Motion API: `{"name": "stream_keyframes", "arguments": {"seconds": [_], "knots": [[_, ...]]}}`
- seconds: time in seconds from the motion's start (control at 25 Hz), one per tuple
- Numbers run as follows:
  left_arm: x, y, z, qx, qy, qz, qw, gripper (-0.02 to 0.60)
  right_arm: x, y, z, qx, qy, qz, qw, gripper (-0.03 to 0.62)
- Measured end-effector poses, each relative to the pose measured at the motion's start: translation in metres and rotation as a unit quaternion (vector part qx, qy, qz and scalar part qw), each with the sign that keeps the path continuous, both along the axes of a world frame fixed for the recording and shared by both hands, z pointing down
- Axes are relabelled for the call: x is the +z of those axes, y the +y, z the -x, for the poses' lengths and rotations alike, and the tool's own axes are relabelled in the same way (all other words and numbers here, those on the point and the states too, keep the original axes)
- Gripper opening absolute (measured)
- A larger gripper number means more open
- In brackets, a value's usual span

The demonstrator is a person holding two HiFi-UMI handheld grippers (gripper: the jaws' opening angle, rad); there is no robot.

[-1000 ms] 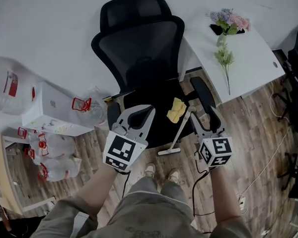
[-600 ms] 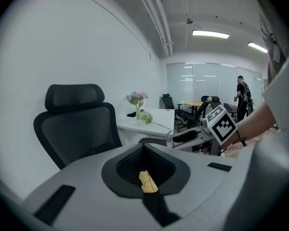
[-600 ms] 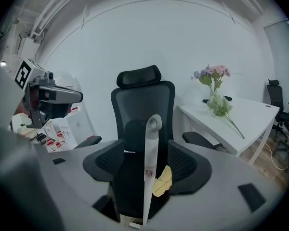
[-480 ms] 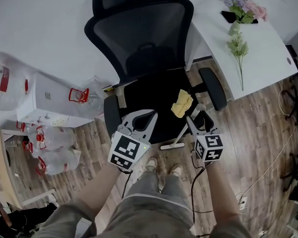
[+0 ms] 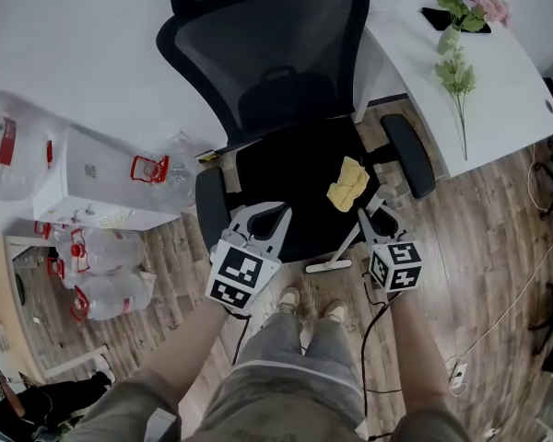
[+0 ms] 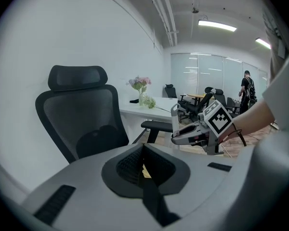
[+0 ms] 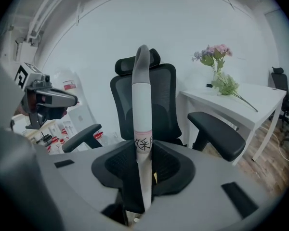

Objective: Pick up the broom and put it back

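The broom leans against the front of the black office chair point(image 5: 286, 90), its white handle point(image 5: 352, 236) slanting up from the head point(image 5: 327, 266) on the floor. My right gripper point(image 5: 374, 215) has just been closing its jaws, and they are shut on the handle. In the right gripper view the handle point(image 7: 141, 95) stands upright between the pads of that gripper point(image 7: 144, 162). My left gripper point(image 5: 277, 212) hovers over the seat's front edge, shut and empty point(image 6: 143, 148). The left gripper view also shows the right gripper point(image 6: 190, 134) at the handle point(image 6: 174, 116).
A yellow cloth point(image 5: 347, 183) lies on the chair seat. A white desk point(image 5: 498, 109) with flowers point(image 5: 461, 7) stands at the right. A white box point(image 5: 101, 178) and several water bottles point(image 5: 101, 284) are at the left. Cables run over the wooden floor point(image 5: 498, 274).
Both grippers have come down toward the front of the chair seat. The right jaws, wide earlier, have closed onto the broom handle.
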State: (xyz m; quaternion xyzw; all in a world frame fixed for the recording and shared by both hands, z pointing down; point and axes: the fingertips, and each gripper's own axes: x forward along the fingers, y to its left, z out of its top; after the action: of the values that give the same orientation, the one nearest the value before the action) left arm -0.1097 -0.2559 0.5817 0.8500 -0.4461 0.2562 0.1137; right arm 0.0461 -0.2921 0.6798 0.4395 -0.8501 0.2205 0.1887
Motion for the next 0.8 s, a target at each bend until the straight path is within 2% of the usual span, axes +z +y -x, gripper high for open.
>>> {"name": "stream_keyframes", "arguments": {"seconds": [0.2, 0.52, 0.68, 0.8], "knots": [[0.0, 0.01, -0.001, -0.001, 0.002, 0.007, 1.0, 0.017, -0.008, 0.022, -0.007, 0.003, 0.008, -0.002, 1.0, 0.121], [-0.026, 0.045, -0.002, -0.002, 0.005, 0.003, 1.0, 0.017, -0.027, 0.091, -0.024, 0.001, 0.049, 0.003, 0.999, 0.121], [-0.044, 0.062, -0.002, 0.0, 0.009, -0.001, 1.0, 0.017, -0.056, 0.114, -0.032, 0.005, 0.065, -0.013, 0.998, 0.121], [-0.061, 0.07, -0.002, -0.005, 0.029, -0.004, 0.9996, 0.017, -0.095, 0.118, -0.04, 0.02, 0.056, -0.037, 0.998, 0.12]]}}
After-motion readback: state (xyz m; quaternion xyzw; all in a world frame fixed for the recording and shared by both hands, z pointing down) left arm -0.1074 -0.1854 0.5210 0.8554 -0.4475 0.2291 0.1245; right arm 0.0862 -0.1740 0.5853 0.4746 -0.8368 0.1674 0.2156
